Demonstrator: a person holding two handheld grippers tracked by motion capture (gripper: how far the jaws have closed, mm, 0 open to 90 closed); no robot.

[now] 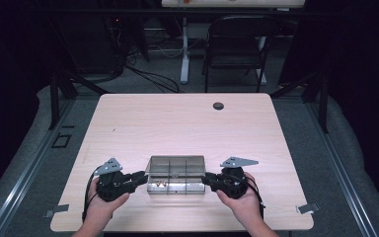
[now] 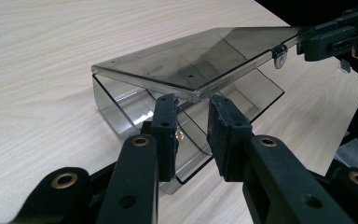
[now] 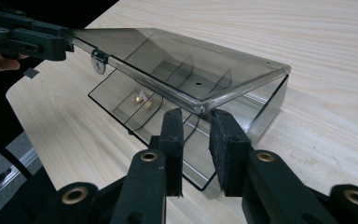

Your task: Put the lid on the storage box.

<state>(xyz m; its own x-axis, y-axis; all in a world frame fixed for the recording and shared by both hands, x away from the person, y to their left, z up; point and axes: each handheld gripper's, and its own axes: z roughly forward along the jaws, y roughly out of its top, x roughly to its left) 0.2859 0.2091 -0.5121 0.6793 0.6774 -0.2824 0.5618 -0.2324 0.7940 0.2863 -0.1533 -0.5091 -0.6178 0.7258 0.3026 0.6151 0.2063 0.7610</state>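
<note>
A smoky clear compartment box (image 1: 176, 186) stands near the table's front edge, its hinged lid (image 1: 175, 163) raised at the front. My left gripper (image 1: 142, 177) sits at the box's left end and my right gripper (image 1: 206, 179) at its right end. In the left gripper view the lid's front corner (image 2: 193, 93) lies between the tips of my left gripper (image 2: 193, 105), which is shut on it. In the right gripper view my right gripper (image 3: 196, 116) holds the other front corner (image 3: 200, 108) the same way. Small brass parts (image 3: 139, 99) lie in one compartment.
The pale wooden table (image 1: 177, 128) has a dark grommet (image 1: 218, 105) near its far edge. A metal latch (image 2: 279, 56) hangs from the lid's front edge. A black chair (image 1: 237, 44) and a white desk leg (image 1: 184, 54) stand beyond the table.
</note>
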